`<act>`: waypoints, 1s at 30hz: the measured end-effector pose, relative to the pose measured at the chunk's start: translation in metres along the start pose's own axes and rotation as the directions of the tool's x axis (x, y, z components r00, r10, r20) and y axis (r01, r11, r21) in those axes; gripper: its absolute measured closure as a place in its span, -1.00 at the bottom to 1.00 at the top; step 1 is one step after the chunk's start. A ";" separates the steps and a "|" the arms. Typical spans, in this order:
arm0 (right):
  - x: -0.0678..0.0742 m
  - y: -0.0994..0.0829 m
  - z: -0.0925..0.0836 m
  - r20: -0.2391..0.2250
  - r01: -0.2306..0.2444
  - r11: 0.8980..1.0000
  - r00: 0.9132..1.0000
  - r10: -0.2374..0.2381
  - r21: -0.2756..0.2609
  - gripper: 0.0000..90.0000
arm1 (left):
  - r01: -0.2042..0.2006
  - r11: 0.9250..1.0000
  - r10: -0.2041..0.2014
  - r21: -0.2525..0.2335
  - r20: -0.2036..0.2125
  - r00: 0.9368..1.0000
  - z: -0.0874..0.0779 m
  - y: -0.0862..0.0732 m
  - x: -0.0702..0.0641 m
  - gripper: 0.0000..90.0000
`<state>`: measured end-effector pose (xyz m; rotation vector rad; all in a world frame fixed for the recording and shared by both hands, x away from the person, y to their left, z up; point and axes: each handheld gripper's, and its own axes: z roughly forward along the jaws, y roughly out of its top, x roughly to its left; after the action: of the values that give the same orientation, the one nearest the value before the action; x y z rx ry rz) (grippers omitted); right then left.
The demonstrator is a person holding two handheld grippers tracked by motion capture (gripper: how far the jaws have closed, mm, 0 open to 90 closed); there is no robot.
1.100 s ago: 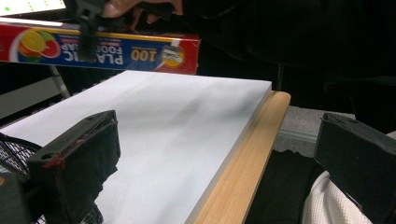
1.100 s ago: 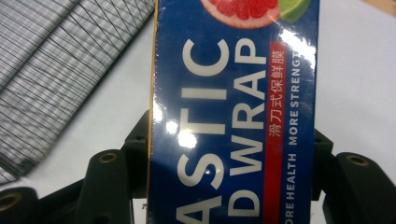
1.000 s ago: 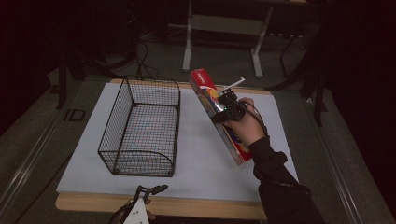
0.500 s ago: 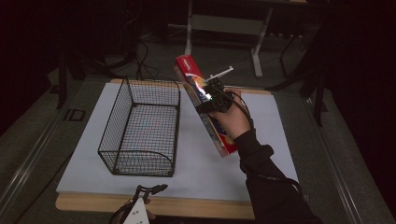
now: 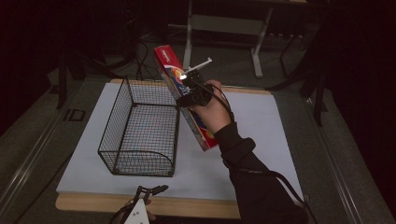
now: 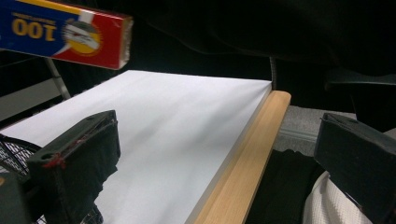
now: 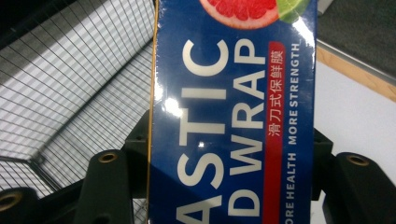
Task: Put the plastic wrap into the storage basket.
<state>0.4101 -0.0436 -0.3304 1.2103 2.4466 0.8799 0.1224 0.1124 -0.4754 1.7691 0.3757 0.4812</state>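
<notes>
We see the right tool [image 5: 192, 89] clamped across a long box of plastic wrap [image 5: 187, 95], holding it in the air over the white bench [image 5: 261, 126]. In the high view the box slants from its red end at about eleven o'clock down to its lower end at about five o'clock, just beside the right-hand wall of the wire basket [image 5: 140, 130]. The basket stands upright on the bench at nine o'clock from the box, and we cannot tell whether the two touch.

In the right gripper view the box [image 7: 233, 116] runs up between the two black jaws, which press on its long edges; its blue face carries white lettering, a red strip and a cut grapefruit. The basket's mesh [image 7: 70, 93] lies at ten o'clock behind it.

The left tool [image 5: 142, 205] sits at the bench's near edge, at six o'clock in the high view. In the left gripper view its jaws stand wide apart with nothing between them, above the wooden rim [image 6: 243, 158] of the bench, and the box's red end [image 6: 70, 32] hangs at eleven o'clock.
</notes>
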 end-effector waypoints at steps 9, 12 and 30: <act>0.026 0.019 0.007 -0.025 0.015 0.999 1.000 -0.015 -0.028 -0.11 | 0.002 1.000 -0.002 -0.005 -0.002 1.000 -0.001 0.001 0.000 -0.98; 0.035 0.024 0.012 -0.030 0.023 0.999 0.999 -0.024 -0.039 -0.11 | 0.003 1.000 -0.003 -0.009 -0.001 1.000 -0.001 0.001 0.000 -0.98; 0.083 0.040 0.045 -0.062 0.003 0.991 0.998 -0.012 -0.131 -0.11 | -0.006 1.000 0.006 -0.004 0.000 1.000 -0.002 0.001 0.000 -0.98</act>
<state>0.4055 0.0588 -0.3388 1.1431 2.3967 1.0737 0.1214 0.1138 -0.4742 1.7672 0.3692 0.4857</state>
